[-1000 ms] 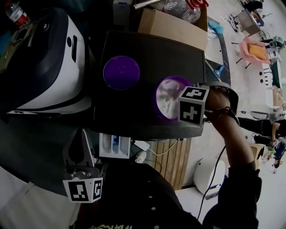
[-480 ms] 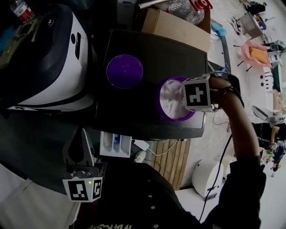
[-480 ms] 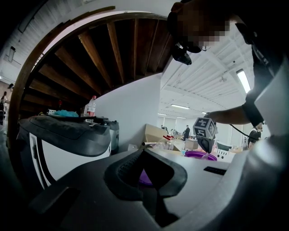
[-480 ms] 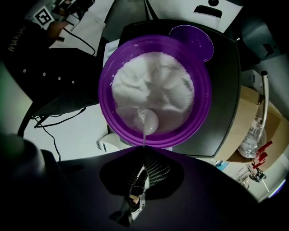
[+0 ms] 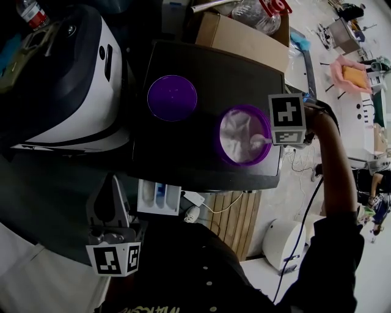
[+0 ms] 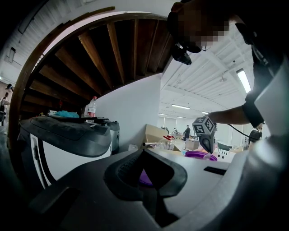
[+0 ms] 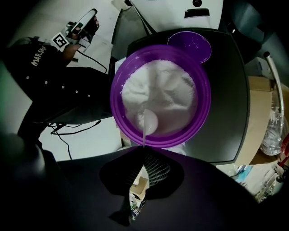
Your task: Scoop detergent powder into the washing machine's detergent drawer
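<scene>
A purple bowl of white detergent powder stands on the black table. My right gripper hangs over the bowl's right rim, shut on the thin handle of a white spoon. The spoon's bowl rests in the powder. The washing machine stands to the left. Its open detergent drawer sticks out below the table's near edge. My left gripper is low at the left beside the drawer, jaws together and holding nothing.
A flat purple lid lies on the table left of the bowl. A cardboard box and a clear plastic bottle sit behind the table. A wooden slatted panel and cables lie below.
My right gripper has moved right and farther back, from over the bowl's middle to its right rim. The spoon now reaches into the powder. The left gripper has stayed put.
</scene>
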Tool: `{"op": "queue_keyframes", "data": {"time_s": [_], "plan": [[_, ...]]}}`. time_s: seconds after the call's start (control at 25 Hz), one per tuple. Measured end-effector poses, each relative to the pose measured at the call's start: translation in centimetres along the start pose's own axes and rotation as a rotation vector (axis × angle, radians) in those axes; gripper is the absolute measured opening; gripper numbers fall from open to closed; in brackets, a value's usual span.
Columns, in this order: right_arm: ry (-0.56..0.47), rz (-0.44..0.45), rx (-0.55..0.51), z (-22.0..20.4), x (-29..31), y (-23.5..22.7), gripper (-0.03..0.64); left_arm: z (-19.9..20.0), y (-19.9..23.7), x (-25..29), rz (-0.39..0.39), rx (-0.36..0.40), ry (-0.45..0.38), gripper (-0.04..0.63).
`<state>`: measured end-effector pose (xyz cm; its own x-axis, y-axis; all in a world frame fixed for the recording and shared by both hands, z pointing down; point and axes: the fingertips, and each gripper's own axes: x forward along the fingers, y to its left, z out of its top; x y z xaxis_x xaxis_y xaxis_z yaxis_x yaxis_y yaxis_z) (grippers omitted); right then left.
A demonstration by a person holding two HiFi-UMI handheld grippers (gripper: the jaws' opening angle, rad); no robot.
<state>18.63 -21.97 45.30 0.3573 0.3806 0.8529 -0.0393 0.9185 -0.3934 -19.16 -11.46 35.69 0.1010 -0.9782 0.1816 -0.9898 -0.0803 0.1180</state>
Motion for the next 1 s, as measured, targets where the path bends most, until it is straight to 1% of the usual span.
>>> {"op": "queue_keyframes", "data": {"time_s": [0.12,0.36,0.8,1.0], "plan": [[-0.032,-0.006,0.019,0.0,0.0,0.1,0.032,0.1,-0.1,0.0,-0.005,0.002,-0.002,0.014],[-0.065,-0.058,0.040,0.0,0.0,0.0,0.032,0.5,-0.7,0.2,-0.019,0.006,-0.014,0.014],[-0.075,-0.160,0.042,-0.1,-0.4,0.7,0.032,1.2,-1.5,-0.2,-0.027,0.015,-0.033,0.014],[-0.099,-0.161,0.044,-0.1,-0.3,1.1,0.032,1.4,-1.9,-0.6,-0.031,0.015,-0.041,0.014]]}}
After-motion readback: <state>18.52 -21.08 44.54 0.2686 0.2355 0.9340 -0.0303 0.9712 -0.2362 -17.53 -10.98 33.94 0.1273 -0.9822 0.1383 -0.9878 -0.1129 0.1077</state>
